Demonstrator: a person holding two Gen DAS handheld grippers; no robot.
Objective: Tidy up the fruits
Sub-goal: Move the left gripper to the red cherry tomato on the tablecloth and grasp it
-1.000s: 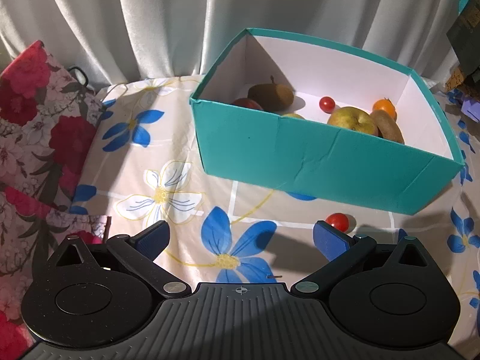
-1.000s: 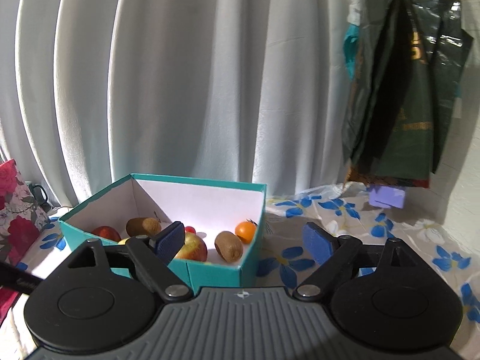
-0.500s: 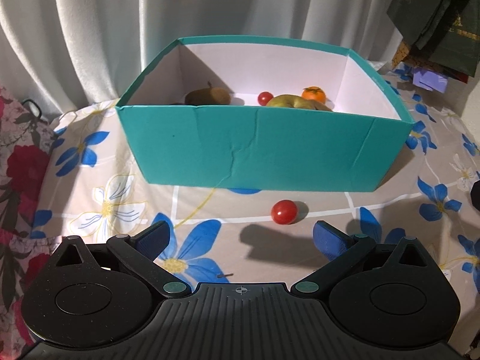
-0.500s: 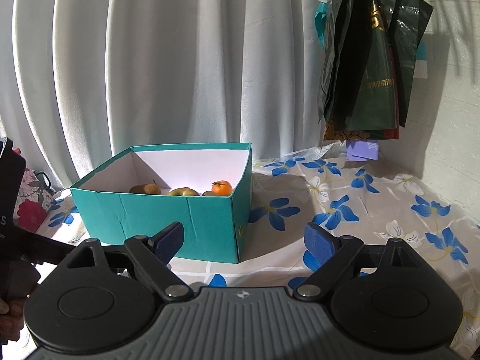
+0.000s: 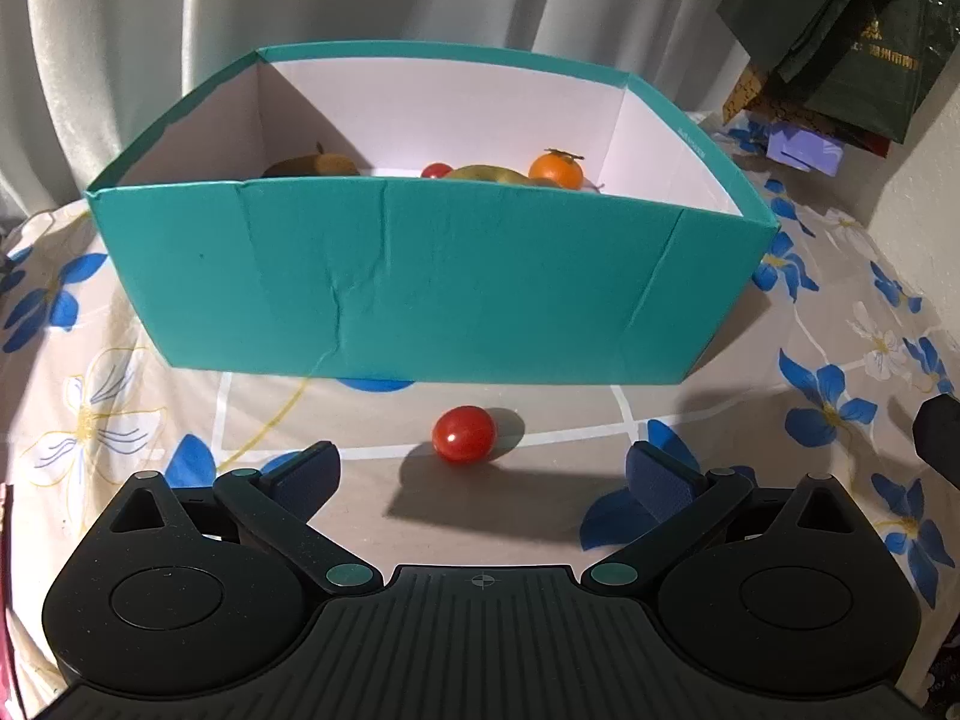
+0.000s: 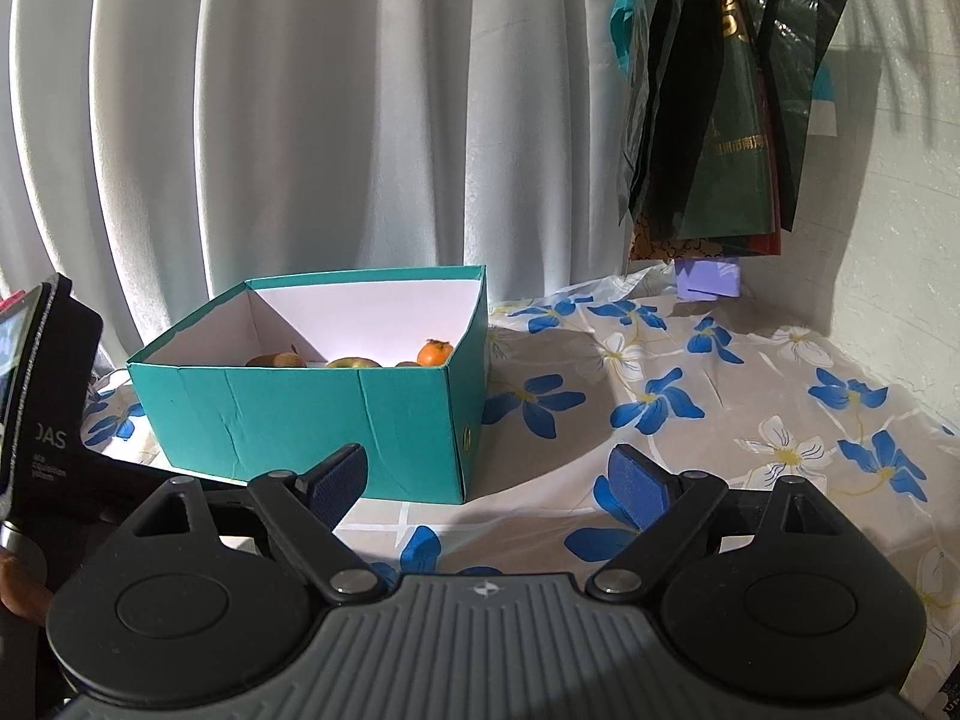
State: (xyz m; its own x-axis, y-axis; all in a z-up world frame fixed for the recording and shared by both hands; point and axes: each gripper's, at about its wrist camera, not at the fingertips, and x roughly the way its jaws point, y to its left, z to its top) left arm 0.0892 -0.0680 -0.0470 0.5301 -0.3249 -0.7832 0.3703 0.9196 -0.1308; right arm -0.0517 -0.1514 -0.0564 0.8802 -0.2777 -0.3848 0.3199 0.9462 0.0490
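Observation:
A red cherry tomato (image 5: 464, 434) lies on the flowered cloth just in front of the teal box (image 5: 420, 294). My left gripper (image 5: 480, 474) is open and empty, low over the cloth, with the tomato a little ahead of its blue pads. Inside the box I see an orange fruit (image 5: 555, 168), a second small tomato (image 5: 437, 170), a yellow-green fruit (image 5: 486, 173) and a brown kiwi (image 5: 312, 165), mostly hidden by the front wall. My right gripper (image 6: 486, 483) stands open and empty, near the right front corner of the teal box (image 6: 312, 402).
White curtains hang behind the table. Dark bags (image 6: 720, 102) hang at the back right over a small purple box (image 6: 708, 277). A wall (image 6: 900, 240) closes the right side. The other handheld device (image 6: 42, 396) fills the left edge of the right wrist view.
The left gripper swung right and came down toward the cloth; the loose tomato now lies centred before its fingers. The right gripper sank earlier and has since stayed nearly still. Both stayed open.

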